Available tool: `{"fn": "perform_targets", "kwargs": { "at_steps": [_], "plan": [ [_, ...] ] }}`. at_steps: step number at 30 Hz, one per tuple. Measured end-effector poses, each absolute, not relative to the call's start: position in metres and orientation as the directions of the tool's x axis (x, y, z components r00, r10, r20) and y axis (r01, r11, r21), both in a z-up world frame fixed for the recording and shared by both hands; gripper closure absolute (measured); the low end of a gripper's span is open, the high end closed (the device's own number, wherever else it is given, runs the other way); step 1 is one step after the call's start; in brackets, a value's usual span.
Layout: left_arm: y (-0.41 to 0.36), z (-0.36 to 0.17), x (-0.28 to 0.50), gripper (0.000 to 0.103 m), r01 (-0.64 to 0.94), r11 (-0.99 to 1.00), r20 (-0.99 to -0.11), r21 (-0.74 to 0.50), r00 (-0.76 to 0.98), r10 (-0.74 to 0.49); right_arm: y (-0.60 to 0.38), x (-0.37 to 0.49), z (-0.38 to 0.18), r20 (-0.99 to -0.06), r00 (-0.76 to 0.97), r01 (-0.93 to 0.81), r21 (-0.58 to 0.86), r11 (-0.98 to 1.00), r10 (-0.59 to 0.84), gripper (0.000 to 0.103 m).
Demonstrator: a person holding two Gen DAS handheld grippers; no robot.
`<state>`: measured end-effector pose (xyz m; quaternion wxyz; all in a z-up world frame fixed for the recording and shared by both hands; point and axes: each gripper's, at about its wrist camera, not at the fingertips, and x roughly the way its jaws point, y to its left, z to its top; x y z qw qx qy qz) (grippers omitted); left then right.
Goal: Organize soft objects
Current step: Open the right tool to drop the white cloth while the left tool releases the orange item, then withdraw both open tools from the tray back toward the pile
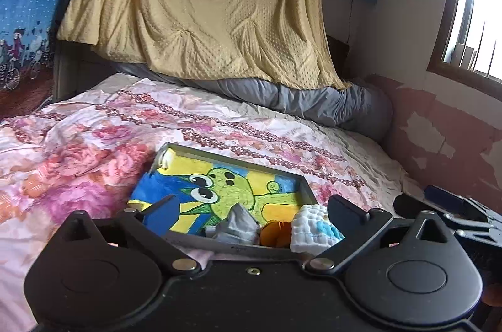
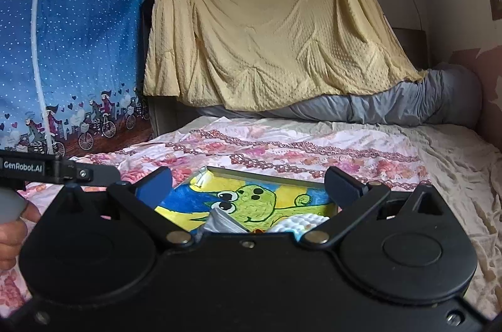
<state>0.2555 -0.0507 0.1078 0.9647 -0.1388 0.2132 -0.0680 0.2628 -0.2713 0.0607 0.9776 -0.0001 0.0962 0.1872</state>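
Both hand-held grippers were right up at the lens, jaws spread wide and holding nothing: the left hand-held gripper (image 1: 254,206) and the right hand-held gripper (image 2: 249,179) each framed the same tray (image 1: 238,154) on the flowery bed (image 1: 78,150). That tray sat straight ahead of both, its long side running left to right, with a frog picture on its floor.

The soft stuff was bunched at the near right end: a white-and-blue cloth (image 1: 313,230), then a crumpled grey cloth (image 1: 235,223), then a small orange thing (image 1: 276,233) between them. From the left wrist view they sat just between the fingers, so I'd guess the left one was nearer, tbh.
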Motion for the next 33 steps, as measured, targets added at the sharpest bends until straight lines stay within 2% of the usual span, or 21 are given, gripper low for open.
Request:
{"fn": "perform_targets", "kwargs": {
  "at_steps": [18,33],
  "plan": [
    [-0.031,0.082,0.17,0.001,0.059,0.959,-0.345,-0.279,0.925,-0.157,-0.265,0.191,0.05,-0.112,0.954,-0.28,0.013,0.96,0.28,0.0],
    [-0.027,0.038,0.113,0.001,0.1,0.97,-0.357,-0.222,0.917,-0.176,-0.265,0.149,0.022,-0.192,0.961,-0.198,0.034,0.98,0.201,0.0]
  ]
}}
